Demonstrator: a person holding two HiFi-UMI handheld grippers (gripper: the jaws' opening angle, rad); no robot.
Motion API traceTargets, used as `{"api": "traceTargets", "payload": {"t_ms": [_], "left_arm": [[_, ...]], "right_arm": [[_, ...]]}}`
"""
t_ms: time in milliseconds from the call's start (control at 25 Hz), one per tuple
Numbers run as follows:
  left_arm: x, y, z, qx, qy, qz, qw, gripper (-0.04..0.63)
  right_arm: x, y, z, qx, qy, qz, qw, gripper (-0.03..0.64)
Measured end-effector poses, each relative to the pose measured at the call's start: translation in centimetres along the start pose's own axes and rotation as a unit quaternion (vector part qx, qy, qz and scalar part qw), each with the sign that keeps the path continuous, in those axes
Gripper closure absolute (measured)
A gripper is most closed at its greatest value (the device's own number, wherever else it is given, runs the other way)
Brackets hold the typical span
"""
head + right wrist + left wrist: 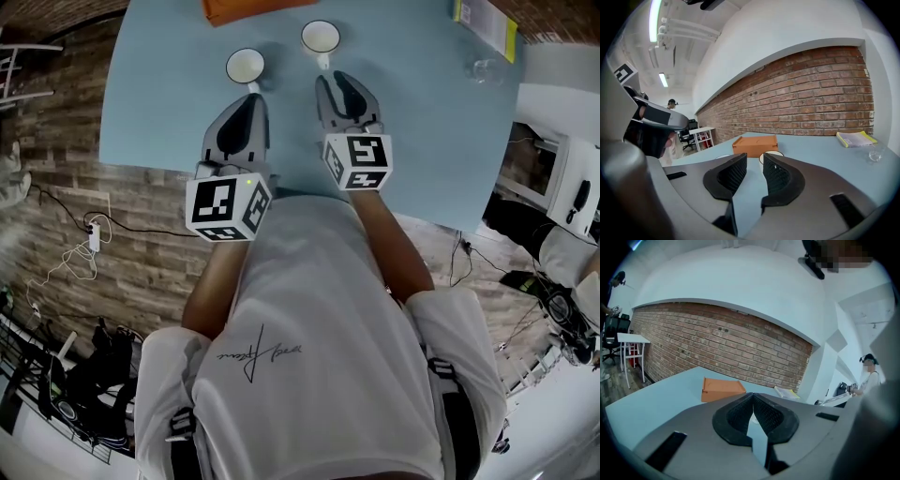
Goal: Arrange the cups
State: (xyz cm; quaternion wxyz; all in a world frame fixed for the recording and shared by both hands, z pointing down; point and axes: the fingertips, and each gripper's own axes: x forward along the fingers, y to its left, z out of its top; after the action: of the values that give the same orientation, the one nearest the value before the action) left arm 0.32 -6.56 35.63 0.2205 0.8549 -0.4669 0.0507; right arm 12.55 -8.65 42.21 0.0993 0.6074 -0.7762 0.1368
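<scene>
Two white cups stand on the pale blue table (169, 103). The left cup (245, 66) sits just beyond my left gripper (247, 97), whose jaws meet at the tips with nothing held. The right cup (321, 37) stands a little past my right gripper (335, 81), which is open and empty. In the right gripper view the right gripper (754, 161) shows a clear gap between its jaws, and the right cup (771, 154) peeks over its right jaw. In the left gripper view the left gripper (753, 401) is shut.
An orange box (253, 7) lies at the table's far edge behind the cups, also visible as the orange box (754, 144). A yellow booklet (487, 23) and a clear glass (485, 69) sit far right. A brick wall runs behind the table.
</scene>
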Motion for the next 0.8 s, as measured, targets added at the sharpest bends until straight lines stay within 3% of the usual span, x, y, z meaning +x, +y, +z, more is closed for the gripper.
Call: {"api": "traceTargets", "payload": {"t_ms": [800], "left_arm": [[0.5,0.0,-1.1,-0.010,0.020,-0.007,0.9997,0.586]], "right_arm": [[3.6,-2.1,-3.9,0.000,0.003,-0.029,1.000,0.493]]}}
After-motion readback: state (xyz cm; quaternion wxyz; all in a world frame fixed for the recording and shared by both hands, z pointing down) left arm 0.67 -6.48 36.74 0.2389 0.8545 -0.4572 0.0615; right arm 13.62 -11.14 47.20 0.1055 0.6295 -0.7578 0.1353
